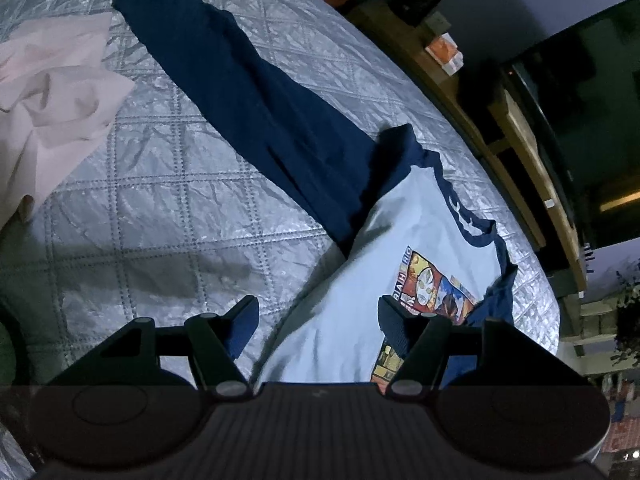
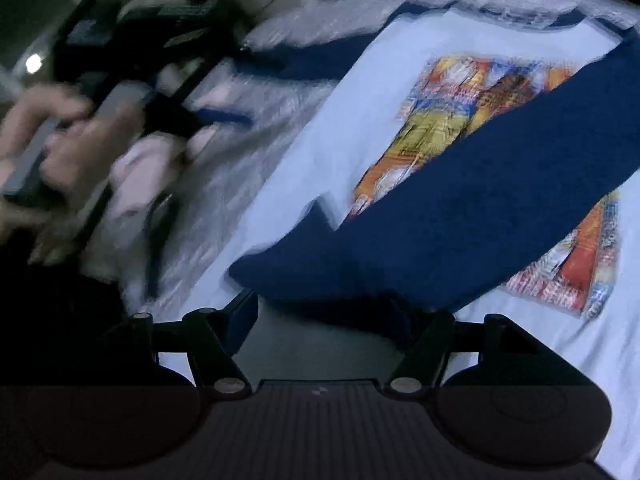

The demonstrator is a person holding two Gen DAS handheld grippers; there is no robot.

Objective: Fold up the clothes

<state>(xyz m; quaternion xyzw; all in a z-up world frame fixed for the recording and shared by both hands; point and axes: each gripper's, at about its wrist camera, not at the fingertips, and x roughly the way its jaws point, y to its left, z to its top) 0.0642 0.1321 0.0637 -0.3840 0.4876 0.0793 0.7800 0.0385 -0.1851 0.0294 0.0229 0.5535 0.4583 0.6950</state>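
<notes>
Hovering spread wide, both hand-held grippers (image 1: 318,316) (image 2: 320,316) flank the shirt (image 1: 400,240), bare quilt (image 1: 160,200) leftward.

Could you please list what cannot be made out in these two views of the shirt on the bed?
- Left wrist view: shirt hem, hidden behind left gripper.
- Right wrist view: hand, lost to motion blur.
- Right wrist view: chest print, partly covered by navy sleeve; lettering blurred.

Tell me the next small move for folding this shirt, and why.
Probably bring the open left hand-held gripper to the outstretched navy long sleeve on the quilted silver bedspread; the other navy sleeve already lies folded across the white printed shirt.
</notes>
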